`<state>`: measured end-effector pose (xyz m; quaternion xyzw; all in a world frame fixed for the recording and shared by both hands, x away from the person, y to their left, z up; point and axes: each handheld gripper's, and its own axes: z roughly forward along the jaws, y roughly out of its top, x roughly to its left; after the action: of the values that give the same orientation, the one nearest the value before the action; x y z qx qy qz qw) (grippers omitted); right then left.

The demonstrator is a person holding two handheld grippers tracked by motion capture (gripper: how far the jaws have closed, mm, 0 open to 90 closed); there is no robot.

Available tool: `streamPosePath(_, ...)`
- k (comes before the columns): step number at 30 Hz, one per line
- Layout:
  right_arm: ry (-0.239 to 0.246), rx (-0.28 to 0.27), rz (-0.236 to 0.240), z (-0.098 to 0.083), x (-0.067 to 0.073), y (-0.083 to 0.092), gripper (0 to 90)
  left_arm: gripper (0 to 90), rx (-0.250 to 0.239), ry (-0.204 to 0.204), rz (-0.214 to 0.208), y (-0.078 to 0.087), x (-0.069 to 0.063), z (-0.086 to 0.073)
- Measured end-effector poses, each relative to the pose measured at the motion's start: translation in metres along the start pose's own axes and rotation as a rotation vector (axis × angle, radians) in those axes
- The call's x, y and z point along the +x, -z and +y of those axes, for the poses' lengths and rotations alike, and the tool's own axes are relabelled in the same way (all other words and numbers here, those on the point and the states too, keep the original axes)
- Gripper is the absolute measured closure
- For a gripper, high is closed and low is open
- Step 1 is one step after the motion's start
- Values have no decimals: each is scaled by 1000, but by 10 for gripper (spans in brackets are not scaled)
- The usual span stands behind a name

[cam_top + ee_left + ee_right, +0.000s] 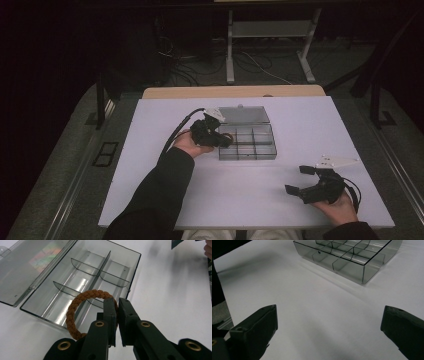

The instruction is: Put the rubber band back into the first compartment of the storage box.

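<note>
A brown braided ring point(74, 307) hangs from my left gripper point(117, 302), whose jaws are shut on its right side. The ring hovers over the near compartments of a clear plastic divided box point(135, 267), whose lid point(30, 265) lies open flat beside it. In the high view the left gripper point(227, 141) reaches over the left edge of the box point(247, 157) at mid-table. My right gripper point(298, 179) rests low at the table's front right, its jaws spread wide with nothing between them point(329, 315). The box point(362, 272) lies ahead of it.
The white tabletop point(300, 125) has a wooden strip along its far edge. Beyond the table stand metal frame legs point(230, 50) and loose cables on a dark floor. The person's dark sleeve point(160, 195) crosses the front left of the table.
</note>
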<state>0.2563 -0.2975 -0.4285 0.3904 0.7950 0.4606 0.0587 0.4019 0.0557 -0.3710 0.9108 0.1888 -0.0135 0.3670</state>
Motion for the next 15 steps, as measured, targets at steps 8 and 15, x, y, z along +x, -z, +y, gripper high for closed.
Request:
streamPosePath(8, 5, -1, 4, 0, 0, 0, 2, 838, 5, 5, -11, -12, 3, 0)
streamPosePath(15, 6, 0, 4, 0, 0, 0, 2, 837, 12, 13, -17, -20, 6, -2)
